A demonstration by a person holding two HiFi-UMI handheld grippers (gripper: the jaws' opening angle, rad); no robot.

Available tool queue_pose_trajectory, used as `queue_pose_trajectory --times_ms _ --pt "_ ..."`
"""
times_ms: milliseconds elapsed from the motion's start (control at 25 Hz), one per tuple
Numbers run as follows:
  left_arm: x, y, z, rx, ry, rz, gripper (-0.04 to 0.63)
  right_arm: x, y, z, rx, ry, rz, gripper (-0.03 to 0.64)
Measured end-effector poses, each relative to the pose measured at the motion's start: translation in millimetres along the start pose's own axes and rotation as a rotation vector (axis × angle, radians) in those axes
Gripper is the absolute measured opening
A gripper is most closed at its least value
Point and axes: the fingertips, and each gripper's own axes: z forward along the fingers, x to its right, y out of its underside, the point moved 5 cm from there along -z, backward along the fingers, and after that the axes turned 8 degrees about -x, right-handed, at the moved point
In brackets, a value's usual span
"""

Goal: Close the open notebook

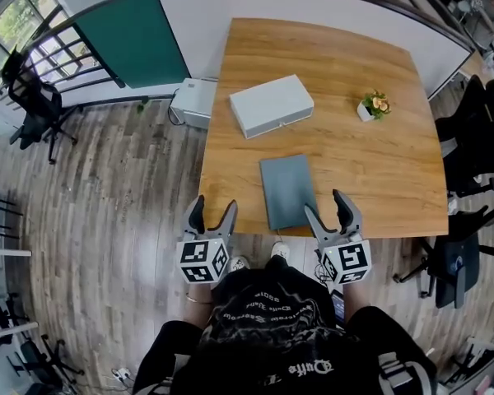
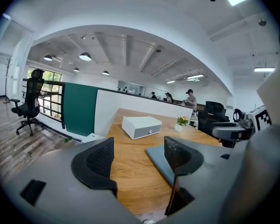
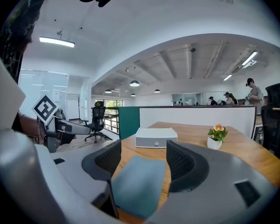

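Observation:
The grey-blue notebook [image 1: 288,190] lies shut and flat on the wooden table [image 1: 337,64], close to its front edge. My left gripper [image 1: 213,206] hovers at the front edge, left of the notebook, jaws apart with nothing between them. My right gripper [image 1: 325,206] hovers at the notebook's near right corner, also open and empty. In the left gripper view, the left gripper [image 2: 137,155] looks across the table, with the notebook [image 2: 158,161] partly behind the right jaw. In the right gripper view, the right gripper [image 3: 143,160] frames the notebook [image 3: 139,185], which lies below and ahead, untouched.
A white box [image 1: 272,104] sits mid-table behind the notebook, and a small potted flower [image 1: 374,105] stands at the right. Office chairs [image 1: 469,138] stand by the table's right side. A white unit [image 1: 193,101] rests on the floor by the far left corner.

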Motion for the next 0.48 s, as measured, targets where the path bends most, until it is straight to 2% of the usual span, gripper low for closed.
queue_pose_trajectory --times_ms 200,280,360,400,480 --pt "0.5 1.3 0.2 -0.004 0.044 -0.006 0.339 -10.5 -1.5 3.6 0.003 0.012 -0.026 0.288" --pt "2.8 2.6 0.3 -0.007 0.072 -0.021 0.334 -14.0 -2.2 3.3 0.008 0.018 -0.037 0.261" --pt "5.0 1.6 -1.0 0.002 0.092 -0.030 0.272 -16.1 -2.6 3.3 0.013 0.027 -0.040 0.225" --pt "6.1 1.2 -2.0 0.009 0.098 -0.035 0.217 -16.9 -1.7 3.2 0.011 0.029 -0.039 0.199" --pt "9.1 1.1 -4.5 0.030 0.107 -0.050 0.057 -18.7 1.5 2.6 0.000 0.028 -0.038 0.158"
